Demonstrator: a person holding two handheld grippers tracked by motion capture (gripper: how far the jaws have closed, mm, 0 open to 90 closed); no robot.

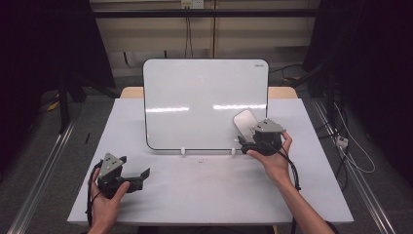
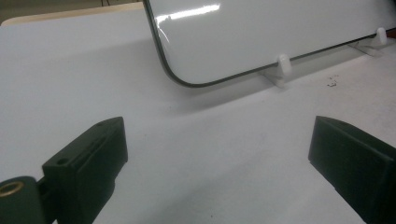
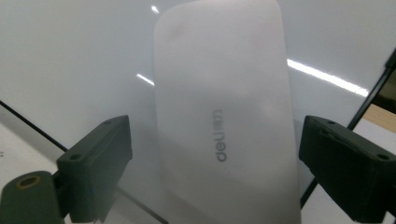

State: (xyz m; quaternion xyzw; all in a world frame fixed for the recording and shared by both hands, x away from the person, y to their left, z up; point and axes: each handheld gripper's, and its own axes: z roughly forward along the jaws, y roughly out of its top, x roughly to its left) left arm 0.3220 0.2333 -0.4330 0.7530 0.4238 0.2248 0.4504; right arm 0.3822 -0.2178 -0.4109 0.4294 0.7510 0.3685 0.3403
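- My right gripper [image 1: 245,138] is up at the lower right part of the large white glossy whiteboard with rounded corners and a thin dark rim [image 1: 204,97]. Its jaws are apart, with a gap on each side of the thing between them.
- That thing is the pale grey, flat, oval plastic eraser with a small grey brand word on its back [image 3: 224,121]. It lies against the board face, directly ahead of my right jaws and between them, and neither pad presses on it — it seems to hold on the board by itself, maybe by a magnet.
- My left gripper [image 1: 139,176] rests low on the flat white table top [image 1: 209,190], well apart from the board. Its jaws are also wide apart and nothing is between them; ahead of them I see bare table and the lower left corner of the board.
- I judge the step in hand is to leave the eraser on the board and take my right gripper away.
- To do it well, I should keep the jaws this wide and draw straight back along their own line, not sideways, so that no pad catches the edge of the eraser and drags it.
- The board stands on two small white plastic feet [image 1: 183,151] — a push forward could tip it, so I pull gently only.
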